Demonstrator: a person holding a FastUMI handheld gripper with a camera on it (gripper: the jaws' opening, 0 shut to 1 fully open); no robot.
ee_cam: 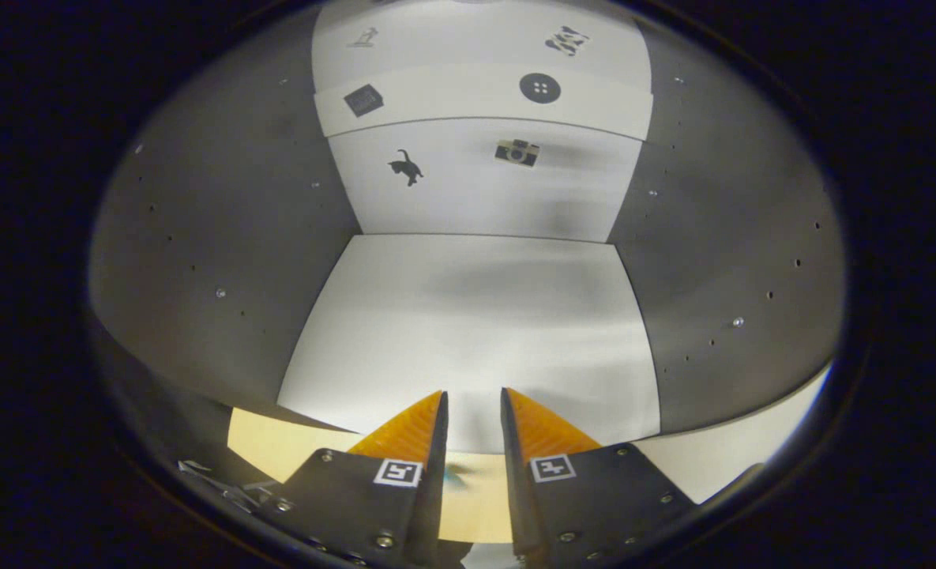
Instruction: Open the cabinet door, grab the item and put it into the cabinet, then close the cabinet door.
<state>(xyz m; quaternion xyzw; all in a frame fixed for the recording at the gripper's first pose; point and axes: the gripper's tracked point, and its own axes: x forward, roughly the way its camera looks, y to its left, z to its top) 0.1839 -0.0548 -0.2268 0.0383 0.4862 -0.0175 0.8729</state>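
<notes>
I look straight into the open cabinet [468, 316]. It has a white floor, grey side walls [199, 253] and a white back panel [483, 197] with small dark stickers. Nothing lies on the cabinet floor. My gripper [473, 399] sits at the cabinet's front edge, its fingertips just over the front of the white floor. The fingers [404, 431] stand a narrow gap apart with nothing between the tips. Low in that gap a small teal smudge [460, 472] shows against the cream surface; I cannot tell what it is.
A cream tabletop [278, 450] runs under the fingers in front of the cabinet. A white shelf edge [483, 99] crosses the back panel higher up. The right grey wall [736, 261] has rows of small holes and screws. A metal part [207, 478] glints beside the left finger.
</notes>
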